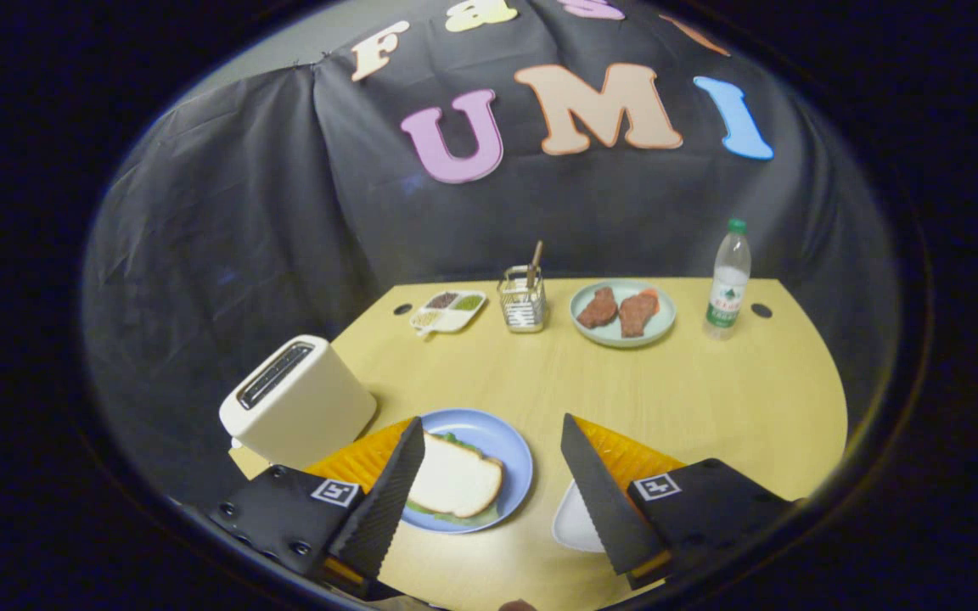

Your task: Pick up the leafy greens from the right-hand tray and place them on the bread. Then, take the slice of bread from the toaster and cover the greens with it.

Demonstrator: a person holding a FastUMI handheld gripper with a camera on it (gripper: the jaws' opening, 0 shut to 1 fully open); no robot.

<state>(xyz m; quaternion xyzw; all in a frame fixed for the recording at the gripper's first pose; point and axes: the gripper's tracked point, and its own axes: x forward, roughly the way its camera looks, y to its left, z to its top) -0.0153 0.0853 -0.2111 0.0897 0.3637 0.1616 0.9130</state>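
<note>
While hovering above the near edge of the yellow table (710,399), gripper (489,488) spread wide, fingers (387,501) well apart and gripping nothing. Between those fingers, just ahead: blue plate (506,445) carrying a slice of bread (455,475). Peeking out from under that slice along its near and far edges, leafy greens (446,513), so greens already covered. Bread lying flat, slightly skewed on the plate, overlapped at one side by the left finger. Beside the plate, off to the left, white toaster (298,403) standing upright, slot on top looking dark; cannot tell from here whether anything sits inside. Under both fingers, orange ridged mats (625,450) flanking the plate. Tucked by the right finger, a white tray (574,518), only a bare corner visible.

Further back on the table, well beyond the fingers: small divided dish (448,311) with bits of colour in its compartments, then a clear holder (523,301) with a wooden stick poking up, then a pale green plate (622,314) bearing two brown meat pieces (616,310), with a sliver of something orange at its rim. Over to the right of that, water bottle (728,280) upright, green cap on. Behind everything, black cloth wall (285,212) draped and creased.
</note>
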